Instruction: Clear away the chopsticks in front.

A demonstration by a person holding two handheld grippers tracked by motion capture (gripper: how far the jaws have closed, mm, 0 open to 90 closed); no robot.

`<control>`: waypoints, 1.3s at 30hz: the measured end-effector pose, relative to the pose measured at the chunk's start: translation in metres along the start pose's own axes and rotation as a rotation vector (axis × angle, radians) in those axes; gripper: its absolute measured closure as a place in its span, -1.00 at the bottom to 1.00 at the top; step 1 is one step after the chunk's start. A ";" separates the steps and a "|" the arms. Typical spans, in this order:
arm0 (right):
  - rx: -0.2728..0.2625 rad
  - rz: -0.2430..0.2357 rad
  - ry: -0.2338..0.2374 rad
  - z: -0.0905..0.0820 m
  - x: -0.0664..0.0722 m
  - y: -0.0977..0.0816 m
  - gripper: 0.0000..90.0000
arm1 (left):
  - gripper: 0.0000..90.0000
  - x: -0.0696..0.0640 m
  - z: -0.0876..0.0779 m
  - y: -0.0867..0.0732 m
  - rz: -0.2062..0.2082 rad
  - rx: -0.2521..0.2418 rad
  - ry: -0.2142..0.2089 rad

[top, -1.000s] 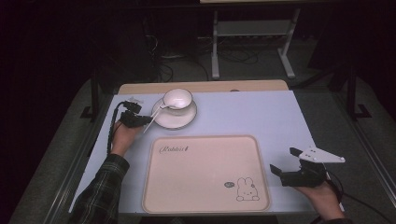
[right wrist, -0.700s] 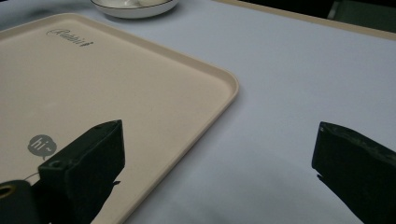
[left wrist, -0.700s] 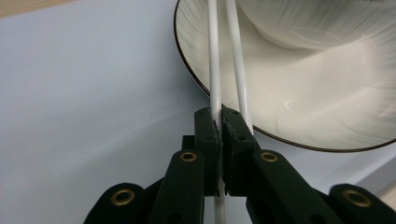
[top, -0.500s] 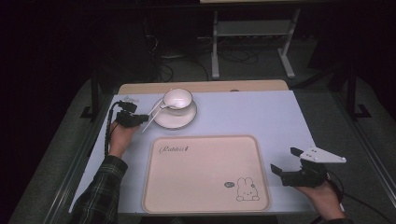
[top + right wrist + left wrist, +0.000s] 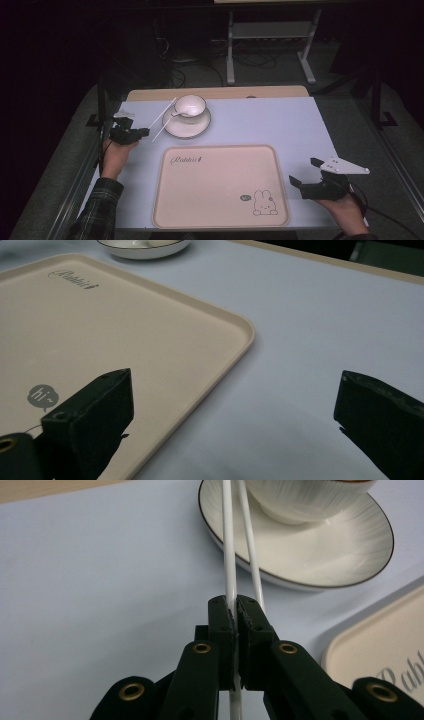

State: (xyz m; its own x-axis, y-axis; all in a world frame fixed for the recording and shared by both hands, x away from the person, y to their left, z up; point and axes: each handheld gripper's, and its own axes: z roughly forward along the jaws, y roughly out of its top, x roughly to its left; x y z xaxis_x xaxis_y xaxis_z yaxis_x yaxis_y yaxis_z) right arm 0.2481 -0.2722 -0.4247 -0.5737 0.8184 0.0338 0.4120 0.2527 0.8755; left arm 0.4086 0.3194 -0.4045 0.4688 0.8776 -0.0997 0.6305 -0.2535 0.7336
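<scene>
In the high view the left gripper [image 5: 146,132] at centre left has its fingers clenched on white chopsticks [image 5: 162,121] slanting toward the saucer [image 5: 186,125], seen likewise bottom centre in the left gripper view, while the right gripper [image 5: 235,405] stands released above the tray [image 5: 125,335] edge.

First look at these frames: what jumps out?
The left gripper is shut on a pair of white chopsticks, whose far ends reach over the saucer under a white cup at the table's far left. Front and centre lies a cream tray with a bunny print. The right gripper hovers open past the tray's right edge.
</scene>
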 end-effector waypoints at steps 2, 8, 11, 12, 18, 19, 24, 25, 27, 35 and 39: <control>0.000 -0.003 0.000 0.000 0.000 0.000 -0.96 | 0.91 0.002 -0.005 -0.005 0.001 0.007 -0.001; 0.000 -0.007 0.001 0.000 0.001 0.000 -0.96 | 0.91 0.004 -0.023 -0.022 -0.006 0.026 -0.003; -0.002 -0.010 0.001 0.000 0.001 0.001 -0.96 | 0.91 0.004 -0.030 -0.030 -0.010 0.037 -0.017; -0.002 -0.010 0.001 0.000 0.001 0.001 -0.96 | 0.91 0.003 -0.033 -0.033 -0.013 0.039 -0.019; -0.004 -0.009 0.002 -0.001 0.001 0.001 -0.96 | 0.91 -0.003 -0.052 -0.047 -0.008 0.048 -0.023; -0.005 -0.009 0.002 -0.001 0.001 0.001 -0.96 | 0.91 -0.005 -0.054 -0.049 -0.009 0.046 -0.027; -0.004 -0.011 0.002 -0.001 0.001 0.001 -0.96 | 0.91 -0.017 -0.066 -0.058 0.014 0.045 -0.046; -0.004 -0.012 0.002 -0.001 0.001 0.002 -0.96 | 0.91 -0.020 -0.069 -0.059 0.014 0.036 -0.052; -0.003 -0.013 0.002 -0.001 0.001 0.001 -0.96 | 0.91 -0.026 -0.072 -0.060 0.016 0.024 -0.074; -0.002 -0.014 0.003 -0.001 0.002 0.001 -0.96 | 0.91 -0.060 -0.070 -0.058 0.078 0.014 -0.151; -0.003 -0.014 0.003 -0.001 0.002 0.002 -0.96 | 0.91 -0.077 -0.063 -0.055 0.106 0.020 -0.194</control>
State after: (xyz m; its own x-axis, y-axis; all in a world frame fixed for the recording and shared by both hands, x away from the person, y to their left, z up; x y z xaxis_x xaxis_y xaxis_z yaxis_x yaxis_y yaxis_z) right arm 0.2470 -0.2705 -0.4230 -0.5815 0.8132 0.0233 0.4020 0.2623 0.8773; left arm 0.2987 0.2912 -0.3943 0.6423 0.7513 -0.1518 0.5826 -0.3498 0.7336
